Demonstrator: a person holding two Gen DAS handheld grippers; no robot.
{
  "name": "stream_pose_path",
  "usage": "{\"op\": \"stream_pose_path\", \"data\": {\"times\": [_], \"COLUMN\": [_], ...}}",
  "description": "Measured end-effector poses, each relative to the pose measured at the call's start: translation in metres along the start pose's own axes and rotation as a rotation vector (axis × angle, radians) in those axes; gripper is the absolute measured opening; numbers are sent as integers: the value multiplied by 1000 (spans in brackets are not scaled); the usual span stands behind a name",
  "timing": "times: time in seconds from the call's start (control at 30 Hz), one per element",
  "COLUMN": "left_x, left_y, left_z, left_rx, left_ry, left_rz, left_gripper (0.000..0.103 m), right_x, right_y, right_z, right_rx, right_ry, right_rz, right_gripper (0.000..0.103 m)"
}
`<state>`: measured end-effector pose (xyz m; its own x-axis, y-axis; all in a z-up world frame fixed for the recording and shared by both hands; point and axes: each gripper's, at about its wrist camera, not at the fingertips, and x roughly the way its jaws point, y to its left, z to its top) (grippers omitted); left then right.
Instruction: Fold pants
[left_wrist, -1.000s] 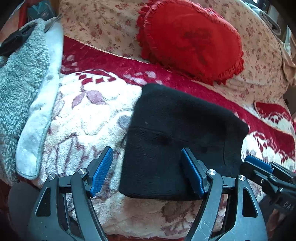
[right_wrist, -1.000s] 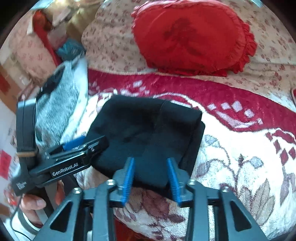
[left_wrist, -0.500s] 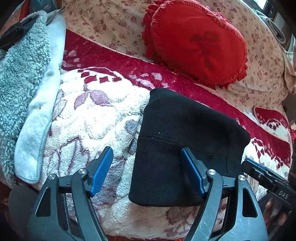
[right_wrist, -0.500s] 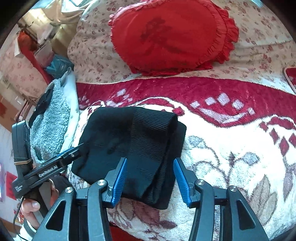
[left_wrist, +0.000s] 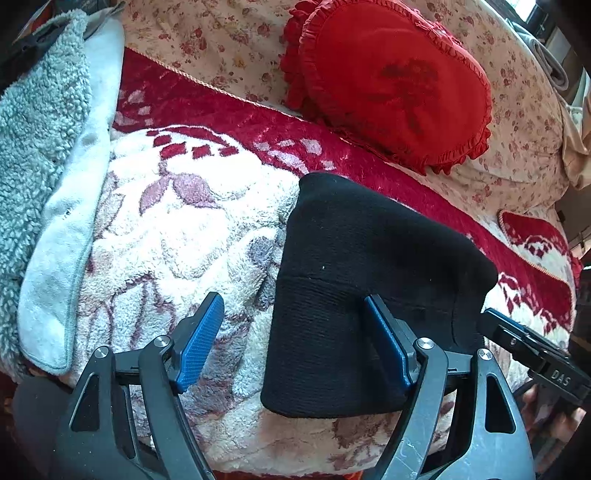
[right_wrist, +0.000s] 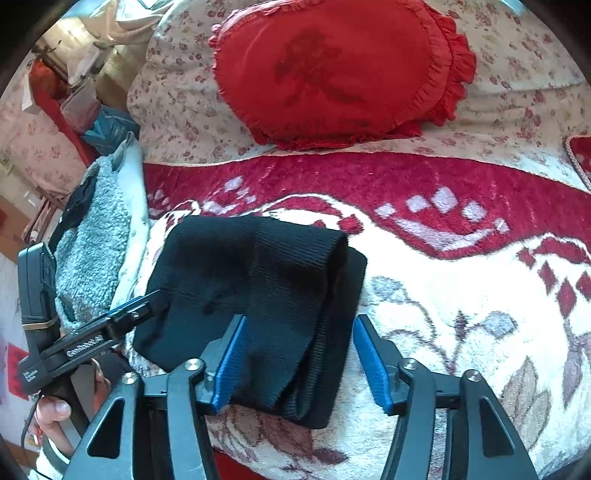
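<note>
The black pants (left_wrist: 373, 273) lie folded into a small thick bundle on the red and cream floral blanket (left_wrist: 177, 229). The ribbed waistband (right_wrist: 295, 288) faces the right wrist view. My left gripper (left_wrist: 295, 343) is open, its fingers astride the bundle's near left corner, and holds nothing. My right gripper (right_wrist: 303, 362) is open, its fingers either side of the bundle's (right_wrist: 236, 273) near right end, not clamped. Each gripper shows in the other's view: the right one (left_wrist: 532, 354) at the bundle's right edge, the left one (right_wrist: 107, 328) at its left edge.
A red heart-shaped cushion (left_wrist: 391, 81) leans on the flowered sofa back (left_wrist: 221, 44) behind the bundle. A grey fleece garment (left_wrist: 40, 122) lies to the left. A second red cushion (left_wrist: 535, 243) sits at far right. The blanket's front edge is just below the grippers.
My right gripper has opened wider around the bundle's end. Both grippers have drawn back a little and the bundle rests on the blanket.
</note>
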<state>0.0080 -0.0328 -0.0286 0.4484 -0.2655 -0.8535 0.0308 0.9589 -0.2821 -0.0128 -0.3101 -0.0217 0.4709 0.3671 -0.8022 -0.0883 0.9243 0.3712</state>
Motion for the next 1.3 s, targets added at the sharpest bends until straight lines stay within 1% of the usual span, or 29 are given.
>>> {"op": "stream_pose_path", "data": {"times": [0.1,0.2,0.27,0.33,0.4,0.5,0.6,0.63,0.67,0.7,0.77,0.83,0.93,1.0,1.1,1.2,1.3], "left_x": [7,17,20,23,27,33,39,40,38,35,29,24,16,10,3,2,13], "left_y": [1,2,3,1,-3,-11,-14,-16,-18,-22,-29,-32,-35,-38,-45,-49,-52], "left_z": [2,4,5,6,7,6,4,3,2,1,0,1,8,16,30,46,61], "left_rx": [-13,-24,-30,-21,-12,4,-21,-23,-15,3,34,49,51,60,79,86,87], "left_ry": [16,47,51,49,45,40,55,53,40,32,16,4,-3,-25,-62,-87,-81], "left_rz": [-27,-63,-79,-84,-78,-75,-98,-94,-87,-98,-75,-70,-78,-82,-73,-63,-48], "left_gripper": [82,83,86,92,95,95,95,94,90,80,74,62,52,50,50,50,50], "right_x": [6,20,26,30,35,40,42,42,41,40,36,31,22,15,6,3,8], "right_y": [-7,-11,-14,-18,-23,-24,-17,-13,-10,-6,-2,4,14,18,22,25,24], "right_z": [2,3,2,2,2,4,5,5,5,4,6,7,13,18,32,50,65], "right_rx": [21,35,55,76,97,115,91,83,68,44,21,-4,-49,-65,-80,-91,-76], "right_ry": [11,51,62,58,56,40,24,15,8,-1,-12,-22,-44,-66,-100,-131,-147], "right_rz": [2,45,65,84,107,131,112,101,88,77,69,52,25,15,21,9,9], "right_gripper": [61,62,64,68,70,71,71,68,64,61,50,44,39,38,37,37,37]}}
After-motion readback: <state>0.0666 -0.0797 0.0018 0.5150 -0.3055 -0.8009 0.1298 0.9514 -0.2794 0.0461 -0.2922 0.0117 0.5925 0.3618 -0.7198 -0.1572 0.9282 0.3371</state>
